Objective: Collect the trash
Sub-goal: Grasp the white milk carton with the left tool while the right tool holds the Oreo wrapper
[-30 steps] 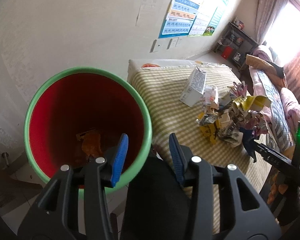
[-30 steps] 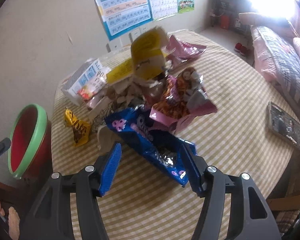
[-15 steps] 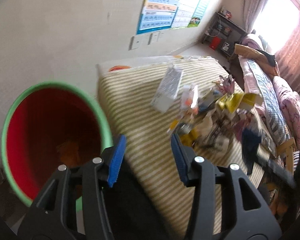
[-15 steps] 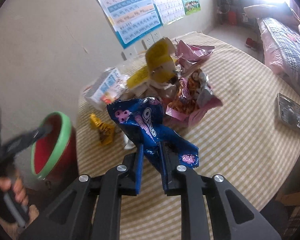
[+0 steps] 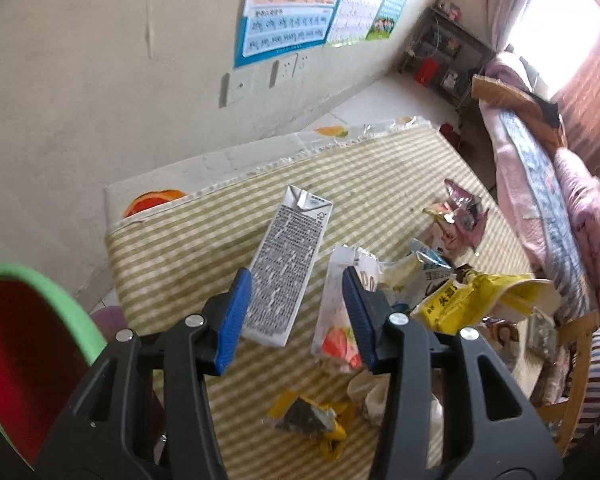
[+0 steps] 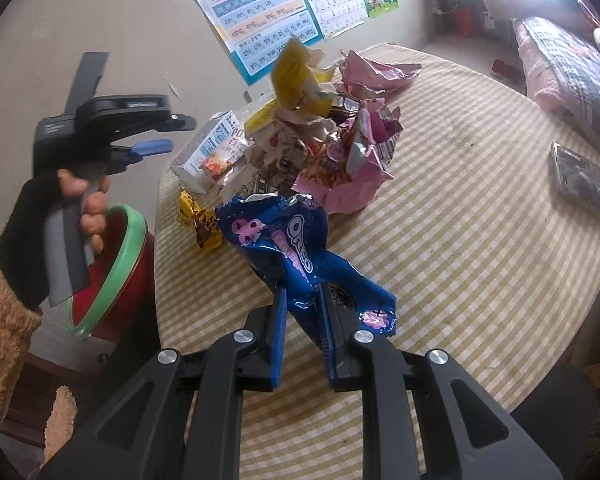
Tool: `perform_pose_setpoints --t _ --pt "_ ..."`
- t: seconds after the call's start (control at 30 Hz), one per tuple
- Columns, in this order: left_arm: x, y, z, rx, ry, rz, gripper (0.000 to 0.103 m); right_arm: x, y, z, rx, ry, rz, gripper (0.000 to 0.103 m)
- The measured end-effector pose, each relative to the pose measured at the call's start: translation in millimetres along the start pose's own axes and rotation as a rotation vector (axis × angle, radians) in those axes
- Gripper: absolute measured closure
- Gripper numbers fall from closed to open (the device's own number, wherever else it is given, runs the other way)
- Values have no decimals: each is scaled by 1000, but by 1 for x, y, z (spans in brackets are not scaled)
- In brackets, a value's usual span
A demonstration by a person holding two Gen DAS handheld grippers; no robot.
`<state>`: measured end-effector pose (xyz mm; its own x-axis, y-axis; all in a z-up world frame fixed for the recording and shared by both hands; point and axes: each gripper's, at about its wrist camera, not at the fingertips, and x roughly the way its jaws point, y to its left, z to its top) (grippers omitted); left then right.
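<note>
Right gripper (image 6: 303, 322) is pinching the blue cookie wrapper (image 6: 296, 248) at lower centre for binning; left gripper (image 5: 296, 312), half-open and empty, is hovering over the carton (image 5: 286, 264).

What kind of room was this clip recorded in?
Most likely a lived-in home room, a bedroom or living room. A bed with pink bedding runs along the window side, children's learning charts hang on the wall, and a checked-cloth table holds snack wrappers.

A beige wall (image 5: 100, 92) carries bright charts (image 5: 292, 4) and sockets (image 5: 284, 72). A dark shelf unit (image 5: 448, 56) stands in the corner beside a sunlit window (image 5: 556, 24); a quilted bed (image 5: 548, 184) runs beneath it.
</note>
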<state>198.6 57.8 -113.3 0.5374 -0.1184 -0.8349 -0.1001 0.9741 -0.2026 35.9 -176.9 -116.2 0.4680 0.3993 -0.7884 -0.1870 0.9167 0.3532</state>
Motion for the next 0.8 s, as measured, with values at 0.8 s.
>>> perform_pose_setpoints --t 0.8 --pt "15 9 5 49 18 59 50 0 -13 1 41 5 25 86"
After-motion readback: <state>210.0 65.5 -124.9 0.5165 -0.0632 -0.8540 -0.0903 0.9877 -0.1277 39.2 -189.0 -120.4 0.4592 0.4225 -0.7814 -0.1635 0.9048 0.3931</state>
